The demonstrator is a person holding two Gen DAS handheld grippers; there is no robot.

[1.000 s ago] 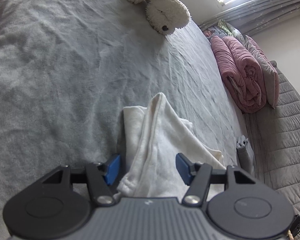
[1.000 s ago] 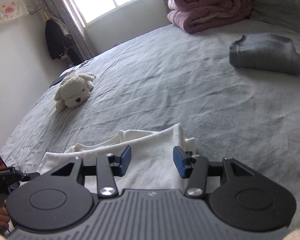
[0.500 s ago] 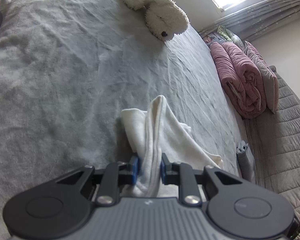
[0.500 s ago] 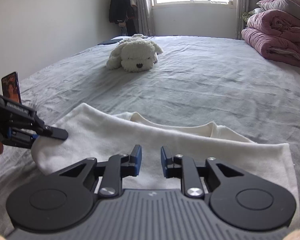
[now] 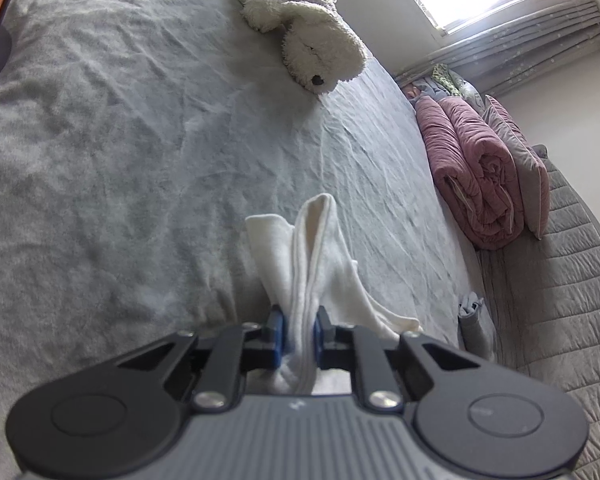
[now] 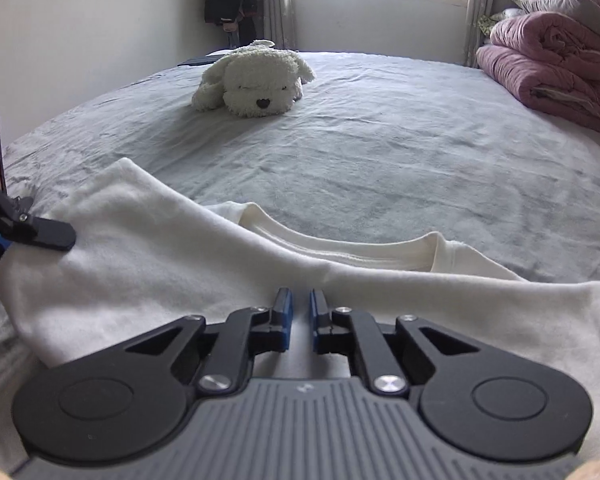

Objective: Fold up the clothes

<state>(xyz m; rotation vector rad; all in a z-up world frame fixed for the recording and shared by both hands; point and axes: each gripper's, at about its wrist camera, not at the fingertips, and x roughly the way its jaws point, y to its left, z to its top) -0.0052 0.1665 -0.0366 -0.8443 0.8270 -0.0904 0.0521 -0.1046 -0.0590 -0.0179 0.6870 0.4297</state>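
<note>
On the grey bed (image 6: 400, 152), a white sweatshirt (image 6: 148, 264) lies spread crosswise in front of both claws, neckline facing 12 o'clock toward the plush dog (image 6: 256, 84). Its long axis runs 9 to 3 in the right wrist view.

The left gripper (image 5: 299, 334) is clamped on a bunched-up edge of the sweatshirt, cloth squeezed between the blue pads and lifted a bit off the bed. In the right camera that same claw shows at 9 o'clock, pinching the raised end of the fabric.

The right gripper (image 6: 299, 314) sits over the middle of the garment with its jaws pulled narrow, only a slim gap between them. I honestly can't tell if any cloth is caught in there; it looks like nothing, but the fabric starts right at the tips.

So the held end is at the left, and the free end trails off toward 3 o'clock. My guess: whatever fold comes next carries the left end across toward 3, since that's the side with a grip.
</note>
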